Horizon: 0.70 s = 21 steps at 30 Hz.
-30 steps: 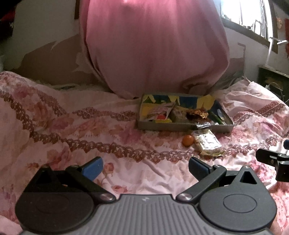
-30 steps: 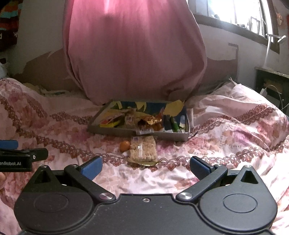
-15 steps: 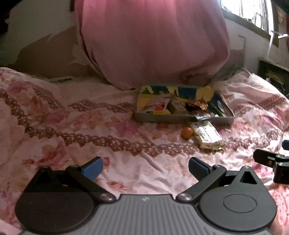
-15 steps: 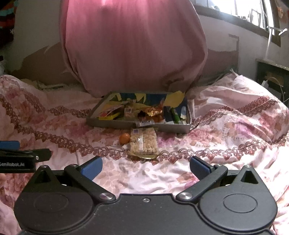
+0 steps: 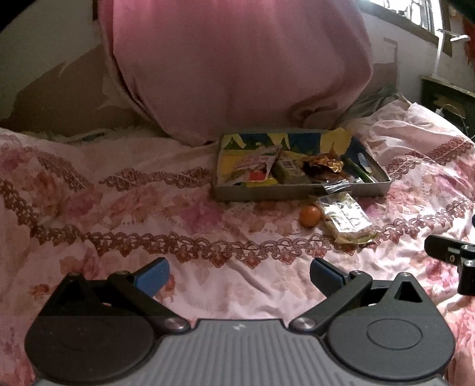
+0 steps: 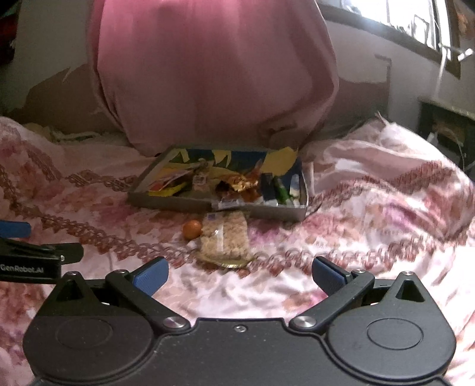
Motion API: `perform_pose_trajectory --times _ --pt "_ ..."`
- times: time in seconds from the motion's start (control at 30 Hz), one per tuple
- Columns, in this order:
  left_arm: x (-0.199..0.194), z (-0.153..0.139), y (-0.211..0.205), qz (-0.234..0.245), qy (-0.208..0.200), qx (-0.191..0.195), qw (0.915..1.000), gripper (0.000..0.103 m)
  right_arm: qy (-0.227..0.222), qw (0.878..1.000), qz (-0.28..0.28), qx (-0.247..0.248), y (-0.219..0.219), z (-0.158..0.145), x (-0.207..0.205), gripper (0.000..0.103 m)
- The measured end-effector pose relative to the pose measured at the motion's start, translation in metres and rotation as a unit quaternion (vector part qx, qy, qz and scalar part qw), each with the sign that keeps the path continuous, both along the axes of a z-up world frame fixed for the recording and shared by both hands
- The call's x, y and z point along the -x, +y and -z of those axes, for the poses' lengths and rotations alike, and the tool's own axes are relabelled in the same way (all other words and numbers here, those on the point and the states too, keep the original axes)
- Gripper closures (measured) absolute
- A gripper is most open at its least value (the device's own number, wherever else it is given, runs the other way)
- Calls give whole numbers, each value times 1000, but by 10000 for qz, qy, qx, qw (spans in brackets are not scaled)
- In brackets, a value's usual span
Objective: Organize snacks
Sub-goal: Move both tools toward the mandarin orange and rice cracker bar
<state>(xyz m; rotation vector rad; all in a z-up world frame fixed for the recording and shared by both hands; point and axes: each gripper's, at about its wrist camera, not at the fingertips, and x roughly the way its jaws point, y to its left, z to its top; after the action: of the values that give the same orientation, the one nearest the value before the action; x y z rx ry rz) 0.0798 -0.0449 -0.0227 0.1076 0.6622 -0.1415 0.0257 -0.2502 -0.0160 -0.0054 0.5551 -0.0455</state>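
Observation:
A shallow grey box point(image 5: 267, 193) point(image 6: 166, 203) with several snack packets inside lies on the flowered bedspread. Just in front of it sit a small orange ball-shaped snack point(image 5: 309, 216) point(image 6: 192, 229) and a clear pack of rice crackers point(image 5: 346, 218) point(image 6: 227, 236). My left gripper point(image 5: 239, 271) is open and empty, well short of the box. My right gripper point(image 6: 239, 271) is open and empty too, with the cracker pack straight ahead between its fingers' line. Each gripper's tip shows at the edge of the other's view.
A big pink bundle of cloth point(image 5: 237, 65) rises behind the box. The pink flowered bedspread point(image 5: 148, 213) spreads left and right. A dark cabinet point(image 5: 445, 98) stands at the far right under a bright window point(image 6: 400, 23).
Both grippers have moved forward towards the box and snacks, which now look larger. The jaws stay open. The right wrist view is blurred by motion.

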Motion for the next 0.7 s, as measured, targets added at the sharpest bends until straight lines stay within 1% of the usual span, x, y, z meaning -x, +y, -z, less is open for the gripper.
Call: perform_pose_trajectory --times 0.1,0.2,0.4,0.53,0.7 --pt "-17 1 -3 112 127 -7 9999 0 -15 10000 -18 75 -3 -1 -14 1" --pt "-31 1 -9 145 -2 -18 9999 0 64 9999 -98 110 -8 2 -32 1" --pt "-72 11 -21 265 86 206 9994 0 163 9989 -302 322 -9 17 -68 1" --pt "-99 22 -30 425 40 212 9989 0 230 9989 -345 223 -10 27 -89 1" --pt "-126 38 -37 744 152 221 9969 0 388 9985 -364 118 -13 42 -110 1"
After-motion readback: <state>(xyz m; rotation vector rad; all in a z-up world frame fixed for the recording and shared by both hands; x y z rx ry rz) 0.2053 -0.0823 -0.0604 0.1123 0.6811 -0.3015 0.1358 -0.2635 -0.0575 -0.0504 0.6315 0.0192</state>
